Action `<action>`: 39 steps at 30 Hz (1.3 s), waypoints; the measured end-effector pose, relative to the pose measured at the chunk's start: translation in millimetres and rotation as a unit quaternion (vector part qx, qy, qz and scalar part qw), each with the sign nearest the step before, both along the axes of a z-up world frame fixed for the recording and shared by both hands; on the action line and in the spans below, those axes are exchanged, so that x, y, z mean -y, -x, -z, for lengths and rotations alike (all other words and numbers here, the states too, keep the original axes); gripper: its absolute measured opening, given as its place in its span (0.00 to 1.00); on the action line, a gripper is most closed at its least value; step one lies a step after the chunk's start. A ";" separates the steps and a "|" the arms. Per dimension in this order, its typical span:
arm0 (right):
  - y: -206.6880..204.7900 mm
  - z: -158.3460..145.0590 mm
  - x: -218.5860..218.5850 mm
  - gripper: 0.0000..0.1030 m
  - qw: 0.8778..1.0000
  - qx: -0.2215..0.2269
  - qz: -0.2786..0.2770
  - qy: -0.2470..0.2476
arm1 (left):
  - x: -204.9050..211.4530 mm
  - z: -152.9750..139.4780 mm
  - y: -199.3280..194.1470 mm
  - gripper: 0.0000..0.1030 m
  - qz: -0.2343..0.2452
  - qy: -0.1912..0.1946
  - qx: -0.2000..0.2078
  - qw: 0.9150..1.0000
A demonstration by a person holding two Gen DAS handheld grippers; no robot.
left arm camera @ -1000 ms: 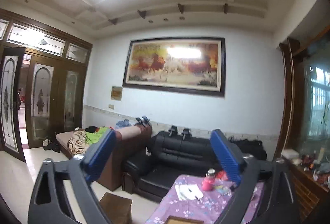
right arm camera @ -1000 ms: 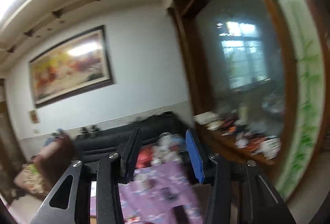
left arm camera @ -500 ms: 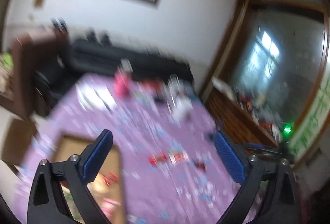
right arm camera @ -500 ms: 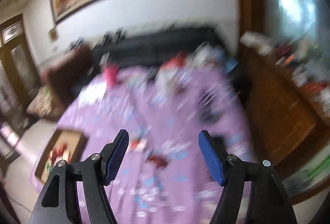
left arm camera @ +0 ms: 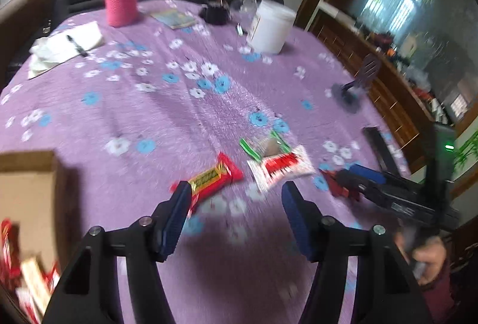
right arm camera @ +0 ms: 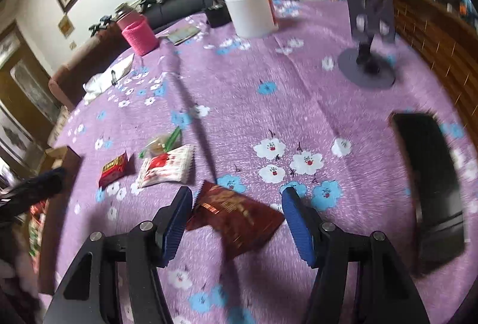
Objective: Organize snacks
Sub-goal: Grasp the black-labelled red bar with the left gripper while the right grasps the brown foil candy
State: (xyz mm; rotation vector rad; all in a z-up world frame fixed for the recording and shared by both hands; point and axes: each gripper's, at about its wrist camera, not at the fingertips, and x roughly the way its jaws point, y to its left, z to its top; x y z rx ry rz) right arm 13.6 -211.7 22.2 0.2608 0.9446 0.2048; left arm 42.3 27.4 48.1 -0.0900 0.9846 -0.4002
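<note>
The left gripper (left arm camera: 236, 212) has just been narrowing its jaws, which stand half apart with nothing between them, low centre of its view. Its left pad overlaps the red-and-gold bar (left arm camera: 210, 179), so a clean grip probably means shifting left to straddle the bar. The right gripper (right arm camera: 236, 215), jaws also just narrowed and not yet pressing, brackets a dark red crinkly pouch (right arm camera: 236, 216). A glossy white-and-red packet (left arm camera: 279, 167) lies just right of the bar. The cardboard box (left arm camera: 28, 192) sits at lower left on the purple flowered cloth (left arm camera: 167, 115).
</note>
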 end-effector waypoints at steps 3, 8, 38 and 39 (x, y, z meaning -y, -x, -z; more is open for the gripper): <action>-1.2 4.8 6.1 0.64 0.999 -0.003 -0.015 -0.037 | 10.3 14.0 -20.7 0.60 0.006 -0.035 -0.011 0.999; 2.5 11.3 1.9 0.65 0.983 -0.032 -0.093 -0.154 | 16.3 28.9 -14.5 0.21 0.042 -0.063 -0.030 0.997; 31.1 6.3 -69.0 0.49 0.993 0.036 -0.112 0.031 | 7.0 22.5 45.7 0.18 -0.004 -0.049 0.020 0.999; 31.9 5.7 -70.9 0.48 0.992 0.037 -0.115 0.036 | 3.3 19.8 49.3 0.18 -0.008 -0.041 0.021 0.999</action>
